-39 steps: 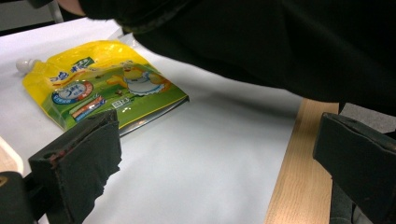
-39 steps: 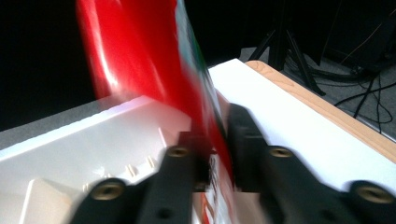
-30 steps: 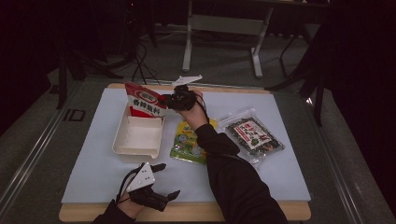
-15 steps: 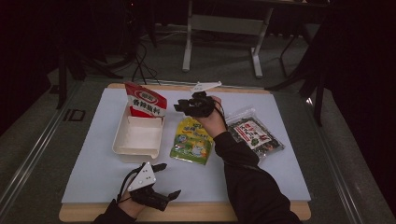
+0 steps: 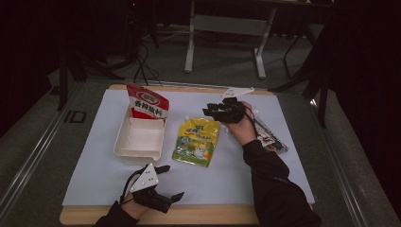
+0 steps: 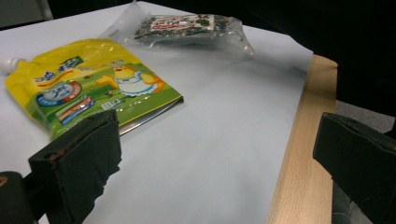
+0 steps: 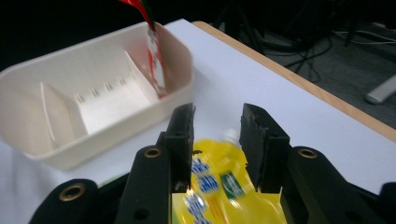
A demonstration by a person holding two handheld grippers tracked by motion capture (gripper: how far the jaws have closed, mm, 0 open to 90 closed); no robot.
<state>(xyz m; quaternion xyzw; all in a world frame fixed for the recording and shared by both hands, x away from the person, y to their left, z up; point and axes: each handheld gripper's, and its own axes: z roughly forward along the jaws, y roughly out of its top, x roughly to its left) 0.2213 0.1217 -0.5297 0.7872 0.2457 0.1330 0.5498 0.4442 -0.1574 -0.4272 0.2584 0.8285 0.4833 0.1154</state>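
The right gripper (image 7: 217,116) is hovering with its jaws a little apart and nothing between them; they have just been opening. It is hanging over the spout end of the yellow pouch (image 5: 197,140), which is lying flat on the table (image 5: 283,189) just beside the white tray (image 5: 124,146). The pouch's long axis is running away from the person, spout pointing far. The slick, flat pouch could slide out of a shallow pinch. The left gripper (image 5: 163,182) is resting near the front edge, jaws wide apart and empty.

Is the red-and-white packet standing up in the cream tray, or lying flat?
Standing: the red-and-white packet is propped upright at the far end of the cream tray, rising above its rim.
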